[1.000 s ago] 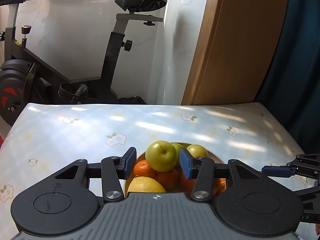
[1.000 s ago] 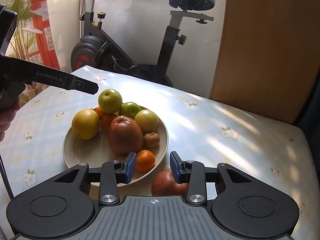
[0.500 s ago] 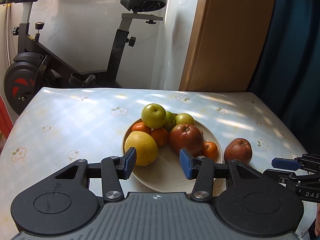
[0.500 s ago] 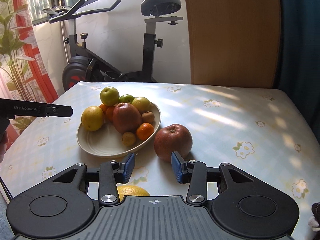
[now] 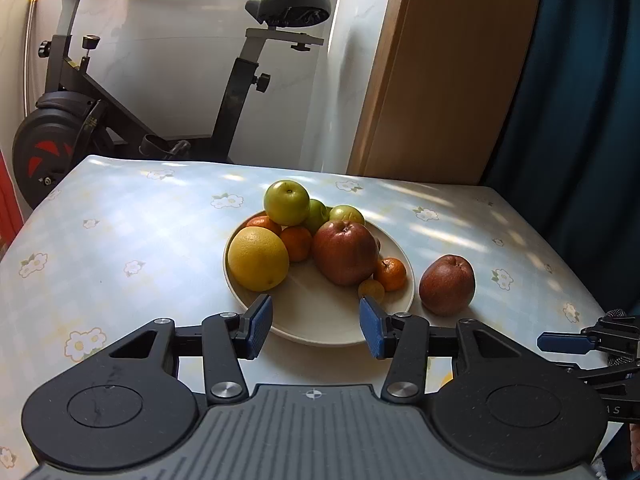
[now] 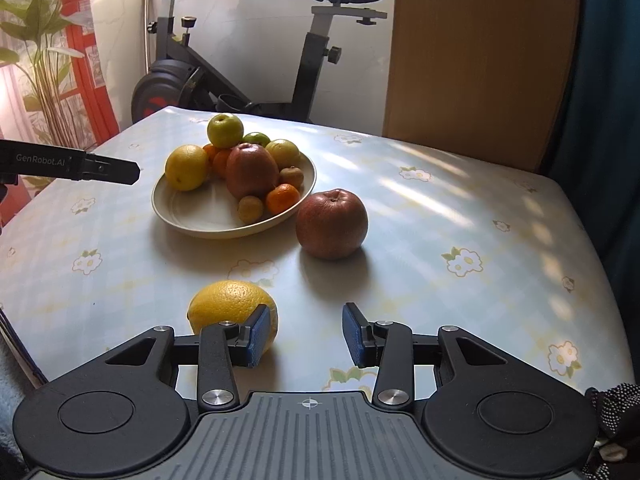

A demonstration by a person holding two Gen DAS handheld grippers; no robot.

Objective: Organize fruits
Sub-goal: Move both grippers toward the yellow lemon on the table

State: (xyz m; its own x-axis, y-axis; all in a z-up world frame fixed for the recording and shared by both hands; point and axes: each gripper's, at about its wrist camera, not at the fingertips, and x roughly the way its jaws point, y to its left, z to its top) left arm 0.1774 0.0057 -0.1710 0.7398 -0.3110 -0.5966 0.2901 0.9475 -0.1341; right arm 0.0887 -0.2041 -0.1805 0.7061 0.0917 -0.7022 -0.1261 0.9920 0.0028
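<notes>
A cream plate (image 5: 320, 320) (image 6: 192, 216) on the table holds a yellow grapefruit (image 5: 258, 258), green apples (image 5: 286, 202), a big red apple (image 5: 346, 252) and small oranges (image 5: 390, 274). A second red apple (image 5: 447, 285) (image 6: 332, 224) stands on the cloth right of the plate. A loose yellow citrus (image 6: 232, 312) lies near the table's front, just ahead of my right gripper's left finger. My left gripper (image 5: 316, 326) is open and empty, at the plate's near rim. My right gripper (image 6: 306, 334) is open and empty, back from the fruit.
The table has a pale flowered cloth (image 6: 460, 216). An exercise bike (image 5: 240, 80) stands behind it against the wall, a wooden panel (image 6: 480, 52) and dark curtain to the right, a plant (image 6: 44, 60) at the left. The left gripper's finger (image 6: 100, 168) shows beside the plate.
Both grippers have drawn back and up from the plate. The red apple and the loose citrus now show ahead of my right gripper. Jaws stayed open.
</notes>
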